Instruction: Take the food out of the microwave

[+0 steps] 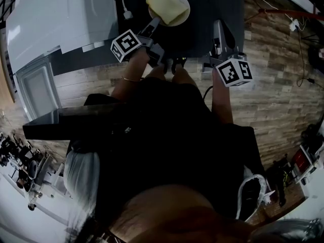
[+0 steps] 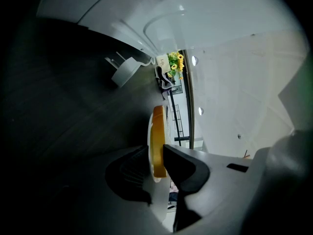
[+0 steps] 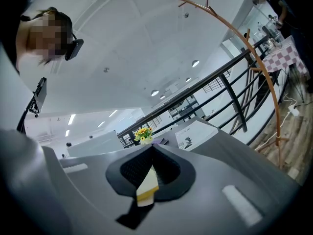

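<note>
The food (image 1: 164, 5) is a soft-looking yellow slab that lies on a small white plate (image 1: 185, 10). The plate sits on the dark table (image 1: 207, 4), outside the white microwave (image 1: 55, 14) that stands off to the left. So the food looks to be out, and the job looks nearly done. The left gripper (image 2: 155, 149) is at the near edge of the plate. Its jaws stand a fair way apart, one on each side of the plate's rim and the edge of the food, and they do not seem to squeeze either one. The right gripper (image 1: 219, 27) is over at the right side of the table, well apart from the plate. Its jaws are pressed all the way together. A little pale and yellow strip shows where they meet, and it is hard to say what it is. The plate is likely hard and smooth, so it could slip from the jaws and break if it falls. The food looks light and squashy and lies loose on top, so it may slide off if the plate tips. The best place to grab is the thin rim of the plate, not the food, with the plate kept flat.
</note>
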`<state>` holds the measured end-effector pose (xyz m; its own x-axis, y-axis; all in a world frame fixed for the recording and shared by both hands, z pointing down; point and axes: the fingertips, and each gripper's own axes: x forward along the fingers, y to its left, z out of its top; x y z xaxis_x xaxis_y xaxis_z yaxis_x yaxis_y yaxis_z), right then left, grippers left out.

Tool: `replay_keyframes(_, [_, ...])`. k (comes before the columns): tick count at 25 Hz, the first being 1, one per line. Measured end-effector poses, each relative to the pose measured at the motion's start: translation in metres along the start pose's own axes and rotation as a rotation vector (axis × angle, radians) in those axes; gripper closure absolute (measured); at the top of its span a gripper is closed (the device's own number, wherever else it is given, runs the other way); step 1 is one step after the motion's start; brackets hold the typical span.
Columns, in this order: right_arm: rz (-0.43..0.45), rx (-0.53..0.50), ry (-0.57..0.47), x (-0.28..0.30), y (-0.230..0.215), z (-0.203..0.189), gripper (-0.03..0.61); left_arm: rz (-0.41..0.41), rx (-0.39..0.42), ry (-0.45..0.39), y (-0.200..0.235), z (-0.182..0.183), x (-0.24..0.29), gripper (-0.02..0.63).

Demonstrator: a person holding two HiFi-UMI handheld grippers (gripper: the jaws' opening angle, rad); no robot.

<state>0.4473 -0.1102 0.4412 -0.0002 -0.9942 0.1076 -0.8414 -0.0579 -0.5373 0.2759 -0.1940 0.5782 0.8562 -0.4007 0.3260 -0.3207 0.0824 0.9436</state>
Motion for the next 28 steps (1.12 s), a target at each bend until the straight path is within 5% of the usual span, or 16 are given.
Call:
replay_keyframes(15, [0.026,-0.005,-0.003,0.004,-0.002,0.008,0.578,0.169,0.075,0.025,0.01,0.0,-0.004,0.46])
replay_keyframes(28, [0.045,-0.007,0.001,0.006,0.005,0.009,0.578,0.176,0.131,0.029,0.003,0.0,-0.01,0.451])
